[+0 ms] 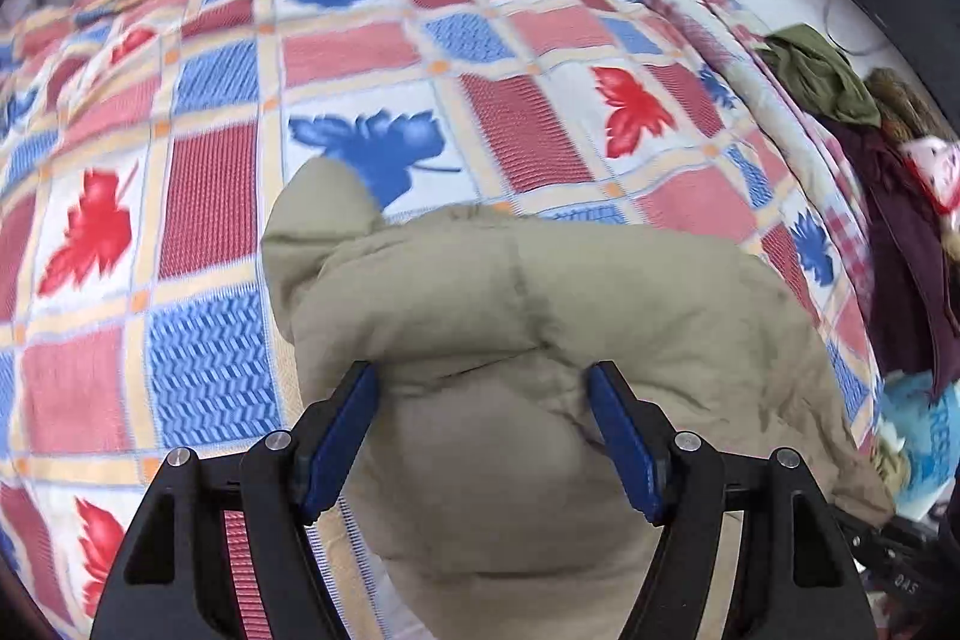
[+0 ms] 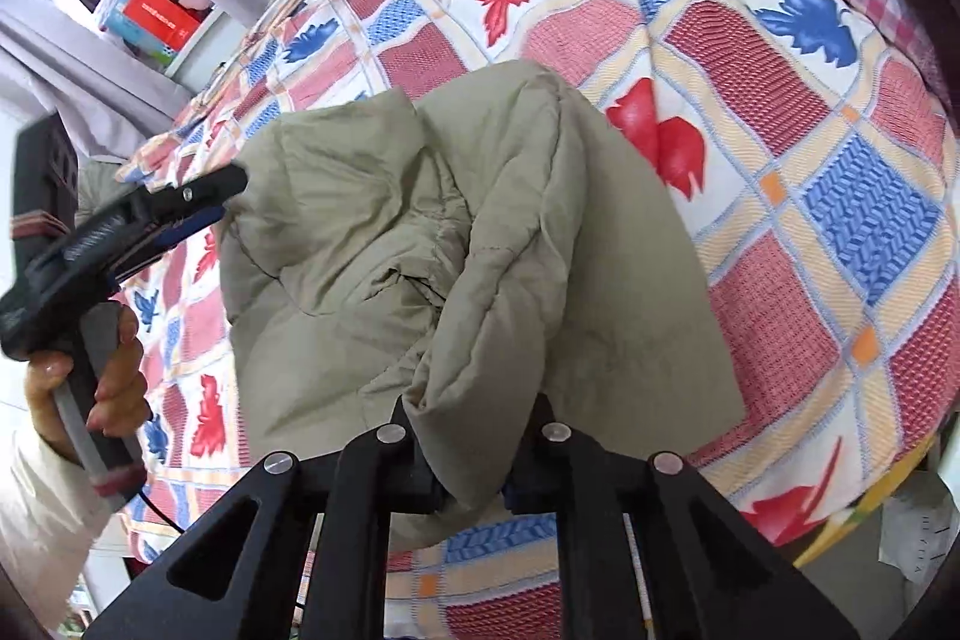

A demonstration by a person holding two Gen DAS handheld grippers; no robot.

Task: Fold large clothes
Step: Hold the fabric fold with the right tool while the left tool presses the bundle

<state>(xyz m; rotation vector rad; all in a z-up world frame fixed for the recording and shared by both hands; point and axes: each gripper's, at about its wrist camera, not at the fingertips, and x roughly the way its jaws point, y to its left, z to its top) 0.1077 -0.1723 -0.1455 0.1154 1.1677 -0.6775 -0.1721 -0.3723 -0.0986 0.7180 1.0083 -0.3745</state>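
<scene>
The beige padded coat [image 2: 480,232] lies bunched on the quilted bed [image 2: 840,196]. The right claw [image 2: 474,466] pinches a thick fold at the coat's near edge; that bulk may slip free. The left claw [image 1: 483,430] gapes wide astride the coat, gripping nothing, so the fold could collapse.
</scene>
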